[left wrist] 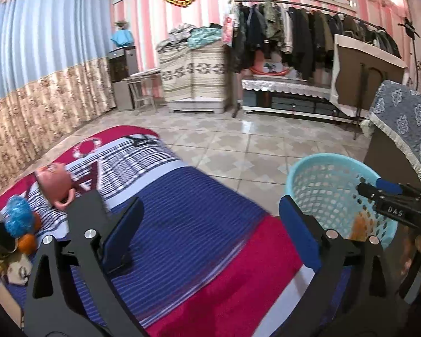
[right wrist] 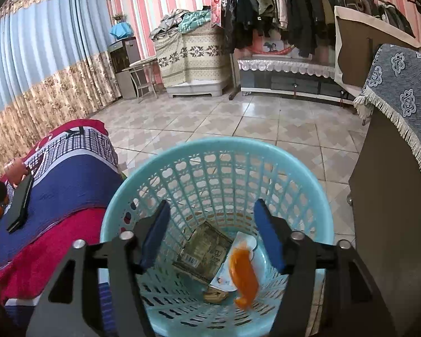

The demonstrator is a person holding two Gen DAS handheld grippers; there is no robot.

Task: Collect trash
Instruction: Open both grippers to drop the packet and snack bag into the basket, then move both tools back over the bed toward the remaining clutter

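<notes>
A: Where are the right gripper's (right wrist: 210,236) fingers?
B: Spread apart, holding nothing, above the turquoise basket (right wrist: 154,174); orange trash (right wrist: 242,275) is inside it.
A: Left gripper (left wrist: 210,230)?
B: Fingers wide, empty, over the bed (left wrist: 196,210).

Pink striped wall (left wrist: 154,28), blue curtain (left wrist: 42,42) at left, tiled floor (left wrist: 238,146), a full clothes rack (left wrist: 308,31) behind.

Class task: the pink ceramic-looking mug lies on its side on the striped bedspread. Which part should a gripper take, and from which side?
Grip the pink mug across its rounded body, coming from above. It lies tipped over with its loop handle pointing toward the camera and its sides look exposed. The handle looks thin and curved, probably a less steady hold. The open left gripper seems wide enough.
</notes>
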